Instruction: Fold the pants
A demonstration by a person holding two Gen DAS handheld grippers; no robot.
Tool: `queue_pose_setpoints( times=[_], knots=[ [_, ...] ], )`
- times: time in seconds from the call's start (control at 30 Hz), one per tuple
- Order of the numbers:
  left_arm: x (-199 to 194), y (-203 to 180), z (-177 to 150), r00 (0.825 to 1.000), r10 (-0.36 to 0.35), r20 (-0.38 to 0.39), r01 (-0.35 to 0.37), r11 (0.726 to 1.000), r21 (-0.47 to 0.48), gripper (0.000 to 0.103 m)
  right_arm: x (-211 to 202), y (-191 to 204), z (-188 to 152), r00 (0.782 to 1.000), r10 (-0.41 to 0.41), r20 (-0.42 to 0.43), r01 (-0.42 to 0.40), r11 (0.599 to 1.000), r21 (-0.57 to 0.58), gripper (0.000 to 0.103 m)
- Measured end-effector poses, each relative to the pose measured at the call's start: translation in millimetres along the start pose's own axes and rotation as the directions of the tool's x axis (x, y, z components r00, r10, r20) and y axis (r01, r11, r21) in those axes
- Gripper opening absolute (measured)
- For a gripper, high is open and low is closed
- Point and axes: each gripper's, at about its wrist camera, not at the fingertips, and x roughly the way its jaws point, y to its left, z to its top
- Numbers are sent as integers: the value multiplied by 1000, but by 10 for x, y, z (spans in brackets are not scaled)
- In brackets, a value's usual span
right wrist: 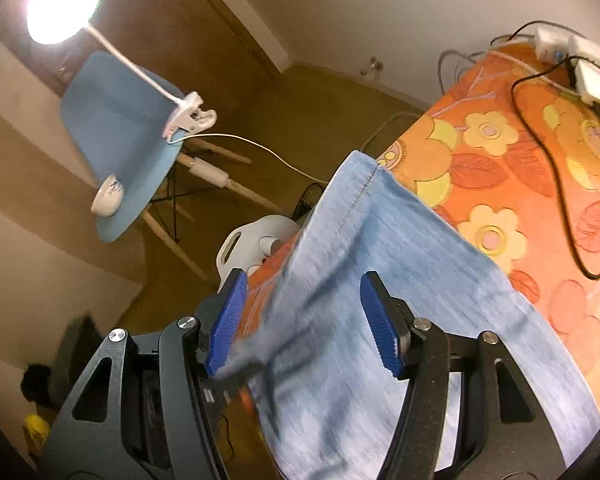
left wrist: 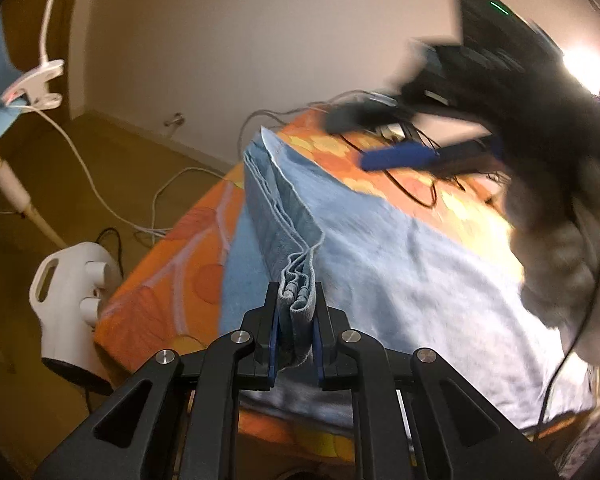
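Note:
Light blue denim pants lie over a table covered with an orange flowered cloth. My left gripper is shut on a bunched, layered edge of the pants, lifting it into a ridge that runs away toward the far table end. In the right wrist view a pant leg with a stitched hem drapes across the cloth and passes between my right gripper's blue pads. These stand wide apart and do not press on the fabric. That gripper also shows blurred at the upper right of the left wrist view.
A white plastic appliance stands on the floor by the table's left edge. A blue chair carries a clip lamp and a small bowl. A power strip and black cables lie on the far side of the table.

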Motion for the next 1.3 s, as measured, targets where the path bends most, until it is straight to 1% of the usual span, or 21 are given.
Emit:
queue_pose_setpoints(
  times=[0.07, 0.1, 0.2, 0.33, 0.4, 0.47, 0.5, 0.57, 0.67, 0.7, 0.77, 0.83, 0.87, 0.9, 0.93, 0.97, 1.0, 1.07, 1.1, 1.17, 1.3],
  knots=[
    [8, -59, -27, 1000, -5, -2, 5, 1000, 31, 11, 137, 25, 44, 999, -32, -26, 31, 999, -7, 61],
    [6, -87, -41, 1000, -7, -1, 7, 999, 45, 11, 247, 41, 85, 996, -71, -48, 71, 997, -18, 61],
    [11, -184, -95, 1000, -17, -6, 18, 995, 94, 11, 464, 45, 139, 986, -140, -93, 136, 990, -42, 61],
    [35, -311, -173, 999, -27, -22, 30, 987, 157, 11, 639, 51, 187, 977, -182, -115, 175, 982, -66, 61],
    [35, -346, -190, 999, -29, -28, 34, 983, 178, 11, 680, 10, 203, 966, -231, -118, 224, 972, -65, 61],
    [30, -369, -196, 999, -26, -29, 31, 980, 198, 11, 680, -57, 211, 962, -243, -128, 240, 970, -40, 60],
    [27, -381, -197, 999, -24, -31, 30, 978, 208, 11, 669, -94, 214, 960, -249, -131, 247, 969, -31, 57],
    [30, -407, -198, 999, -27, -38, 34, 975, 219, 11, 647, -144, 218, 956, -256, -140, 255, 967, -29, 55],
    [54, -479, -248, 999, -13, -52, 26, 964, 263, 11, 550, -144, 183, 964, -230, -133, 229, 973, -22, 55],
    [67, -490, -276, 998, -13, -58, 28, 963, 268, 11, 505, -109, 167, 967, -221, -127, 219, 975, -32, 57],
    [103, -555, -338, 998, -8, -64, 25, 960, 278, 11, 471, -41, 153, 967, -220, -127, 214, 975, -64, 57],
    [108, -578, -342, 998, -10, -61, 26, 960, 278, 11, 483, 27, 138, 956, -267, -121, 254, 961, -111, 57],
    [104, -595, -346, 998, -8, -59, 24, 958, 284, 11, 502, 35, 132, 942, -314, -118, 297, 944, -141, 56],
    [107, -603, -347, 998, -6, -57, 22, 956, 292, 11, 514, 10, 132, 935, -334, -120, 317, 938, -144, 50],
    [96, -623, -348, 999, 0, -54, 17, 952, 305, 11, 524, -16, 134, 934, -334, -126, 317, 939, -135, 44],
    [95, -639, -347, 999, 5, -52, 12, 949, 316, 11, 525, -76, 140, 938, -318, -138, 304, 946, -112, 30],
    [84, -652, -344, 999, 9, -51, 8, 946, 324, 11, 517, -122, 148, 941, -307, -143, 296, 951, -94, 22],
    [48, -670, -330, 999, 14, -42, 1, 942, 336, 11, 497, -164, 170, 946, -294, -134, 287, 955, -71, 11],
    [27, -677, -327, 999, 13, -39, 1, 942, 336, 11, 453, -196, 178, 957, -262, -126, 257, 965, -56, 7],
    [-28, -697, -306, 1000, 16, -27, -6, 938, 346, 11, 394, -219, 178, 964, -241, -113, 238, 970, -43, 7],
    [-206, -711, -217, 1000, 24, 5, -24, 934, 357, 11, 168, -193, 213, 985, -169, -35, 168, 986, -11, 6]
  ],
)
